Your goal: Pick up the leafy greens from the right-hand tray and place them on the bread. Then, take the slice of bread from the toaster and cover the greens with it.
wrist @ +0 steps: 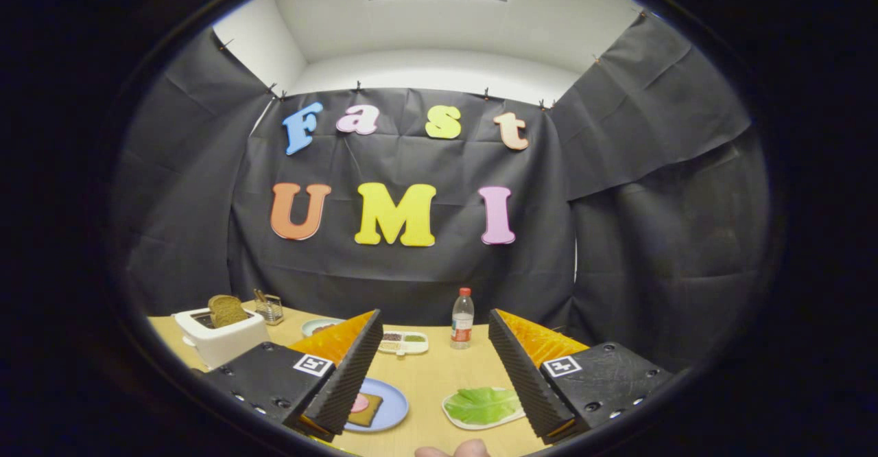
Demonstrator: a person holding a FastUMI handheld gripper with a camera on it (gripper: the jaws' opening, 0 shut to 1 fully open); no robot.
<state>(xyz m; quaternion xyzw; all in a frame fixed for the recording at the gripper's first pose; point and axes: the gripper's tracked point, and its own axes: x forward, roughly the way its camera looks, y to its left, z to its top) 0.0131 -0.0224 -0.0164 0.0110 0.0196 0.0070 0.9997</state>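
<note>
While the gripper point(434, 368) is held above the near part of the wooden table point(429, 381), its two fingers stand spread wide with nothing between them but open tabletop. Neither finger touches any object.

Leafy greens point(482, 403) lie flat on a white tray point(516, 417), just beside the inner edge of the right finger and low between the two fingers. A blue plate point(394, 405) sits near the left finger, partly covered by it; on the plate rests a slice of bread point(365, 410) with a pink round piece point(359, 403) on top. Tray and plate are apart, with bare table between them.

Beyond the left finger, at the far left of the table, stands a white toaster point(221, 337) with a brown slice of bread point(227, 311) standing upright out of its slot. Just behind the toaster sits a small clear holder point(269, 308) with contents too small to identify. A light-coloured dish point(317, 326) and a divided tray point(403, 342) holding small portions lie beyond the fingers, toward the middle of the table. A plastic bottle point(462, 319) with a red cap stands upright near the far edge, between the fingertips. A fingertip of the person point(453, 451) shows at the near edge of the table.
</note>
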